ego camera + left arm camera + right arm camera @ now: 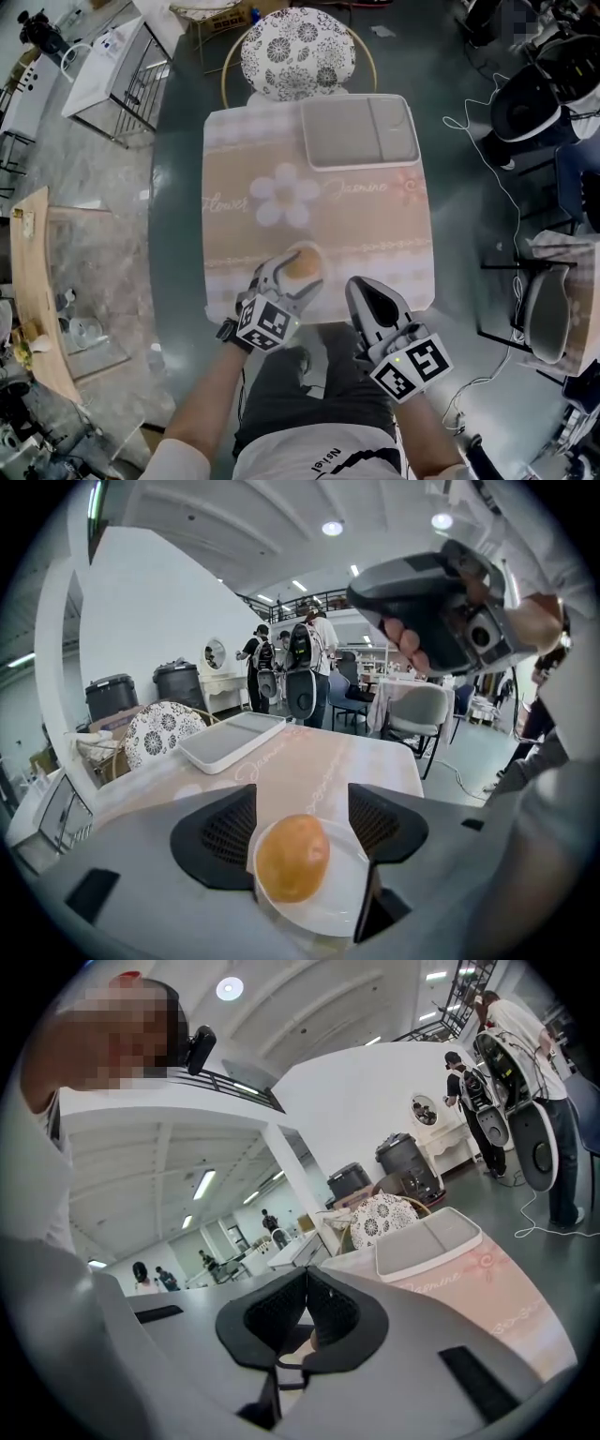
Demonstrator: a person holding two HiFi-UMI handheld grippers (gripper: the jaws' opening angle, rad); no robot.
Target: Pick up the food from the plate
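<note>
A round golden-brown bun point(302, 262) lies on a small white plate point(320, 255) near the front edge of the pink flowered cloth point(356, 225). My left gripper point(291, 278) is open around it. In the left gripper view the bun point(292, 860) sits on the plate point(343, 894) between the two black pads point(221, 836), close to the left one and apart from the right one. My right gripper point(364, 289) hovers at the cloth's front edge, right of the plate. In the right gripper view its jaws point(306, 1309) meet, shut, with nothing between them.
A grey rectangular tray point(361, 131) lies at the cloth's far right corner. Behind the table stands a chair with a patterned cushion point(297, 52). Chairs and cables point(511, 202) fill the floor to the right, a wire rack point(117, 70) the far left. Several people point(295, 667) stand beyond the table.
</note>
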